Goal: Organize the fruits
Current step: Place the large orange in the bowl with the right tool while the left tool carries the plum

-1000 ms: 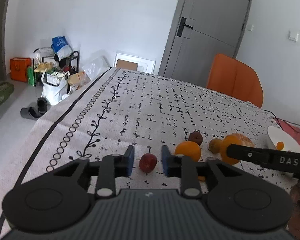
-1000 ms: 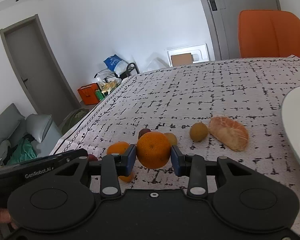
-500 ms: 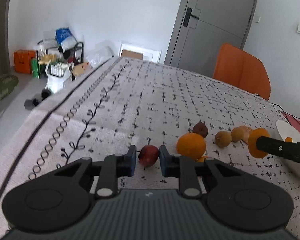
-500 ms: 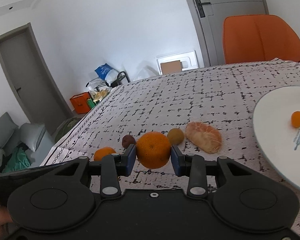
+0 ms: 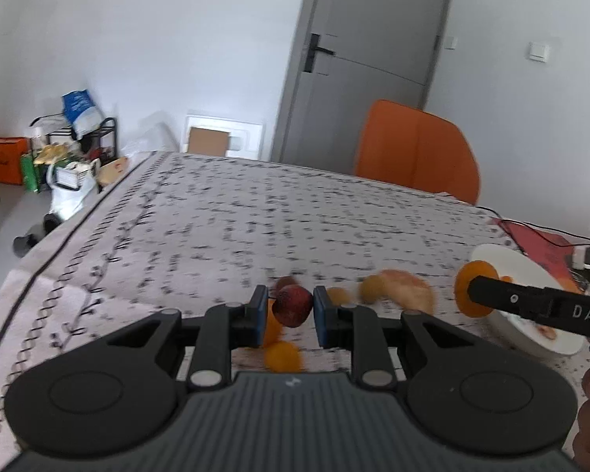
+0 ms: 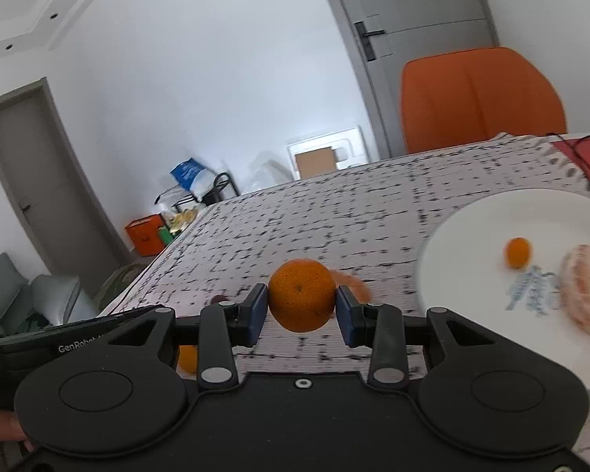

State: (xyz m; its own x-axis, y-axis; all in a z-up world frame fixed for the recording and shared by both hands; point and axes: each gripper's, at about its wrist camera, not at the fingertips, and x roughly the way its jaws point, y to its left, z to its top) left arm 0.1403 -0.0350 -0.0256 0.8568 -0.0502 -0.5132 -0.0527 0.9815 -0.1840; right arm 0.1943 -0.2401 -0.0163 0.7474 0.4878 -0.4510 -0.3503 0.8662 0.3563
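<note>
Red fruit (image 5: 293, 306) sits pinched between the blue pads of the left gripper (image 5: 288, 312), mid-frame, lifted off the cloth — its jaws have just closed on it. Orange (image 6: 301, 295) is squeezed tight in the right gripper (image 6: 301, 310), center of the rt view. White plate (image 6: 468, 232) lies at right w/ a small orange (image 6: 517, 252) & a peeled one (image 6: 586, 289) on it.
</note>
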